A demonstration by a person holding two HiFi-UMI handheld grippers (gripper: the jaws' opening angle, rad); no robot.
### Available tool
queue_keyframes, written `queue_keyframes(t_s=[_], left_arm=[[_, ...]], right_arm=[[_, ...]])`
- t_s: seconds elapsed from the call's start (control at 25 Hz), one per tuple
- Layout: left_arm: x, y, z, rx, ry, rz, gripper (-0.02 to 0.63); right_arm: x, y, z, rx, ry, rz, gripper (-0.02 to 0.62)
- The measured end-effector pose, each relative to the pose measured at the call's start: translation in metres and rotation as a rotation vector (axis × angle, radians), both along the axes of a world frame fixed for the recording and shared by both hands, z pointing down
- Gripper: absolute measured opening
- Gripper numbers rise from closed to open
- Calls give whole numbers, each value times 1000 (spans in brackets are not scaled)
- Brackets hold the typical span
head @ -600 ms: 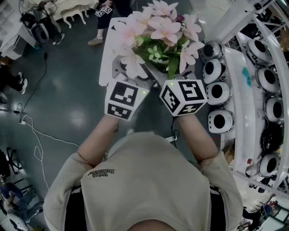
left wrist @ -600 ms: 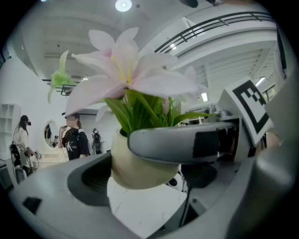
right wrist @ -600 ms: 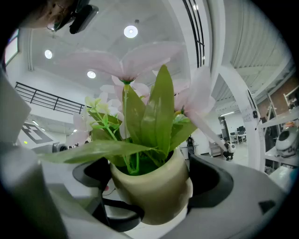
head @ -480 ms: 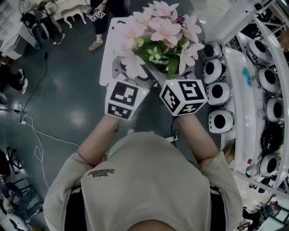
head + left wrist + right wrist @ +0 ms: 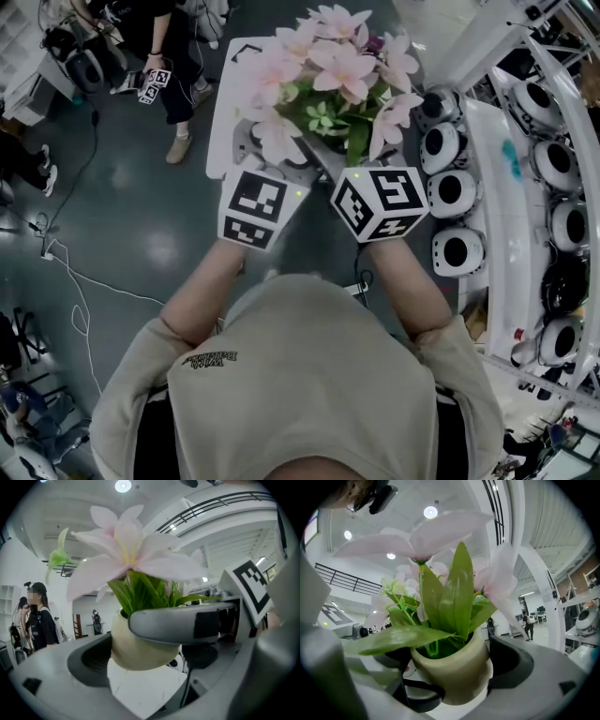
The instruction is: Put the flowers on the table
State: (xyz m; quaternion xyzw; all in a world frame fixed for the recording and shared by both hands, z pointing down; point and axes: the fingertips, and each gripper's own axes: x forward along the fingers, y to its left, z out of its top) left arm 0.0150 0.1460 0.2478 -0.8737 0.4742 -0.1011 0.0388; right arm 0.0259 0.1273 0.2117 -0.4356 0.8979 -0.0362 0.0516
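A bunch of pink flowers (image 5: 328, 70) with green leaves stands in a cream pot (image 5: 140, 648), which also fills the right gripper view (image 5: 454, 672). The pot is over a small white table (image 5: 221, 122); I cannot tell whether it rests on it. Both grippers reach under the blooms, their marker cubes (image 5: 251, 206) side by side. My left gripper (image 5: 164, 665) is open, its left jaw against the pot. My right gripper (image 5: 436, 672) is open too, its right jaw against the pot's other side. One of its fingers (image 5: 183, 625) crosses the pot's front.
White shelving with several round black-and-white devices (image 5: 450, 192) runs along the right. Cables (image 5: 75, 272) trail over the dark floor at left. A person (image 5: 169, 56) stands at the top left of the head view; another person (image 5: 40, 620) is beyond the table.
Both grippers and the flowers have stayed put. The person at the top of the head view has walked to the left, away from the table.
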Motion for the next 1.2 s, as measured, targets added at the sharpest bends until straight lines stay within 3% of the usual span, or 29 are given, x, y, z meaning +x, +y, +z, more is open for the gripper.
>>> queue_keyframes(t_s=[0.52, 1.2], left_arm=[[18, 9, 3, -15, -3, 17, 447], [80, 10, 7, -14, -27, -21, 448]], right_arm=[[18, 9, 3, -12, -8, 16, 548], [81, 9, 7, -10, -28, -21, 548]])
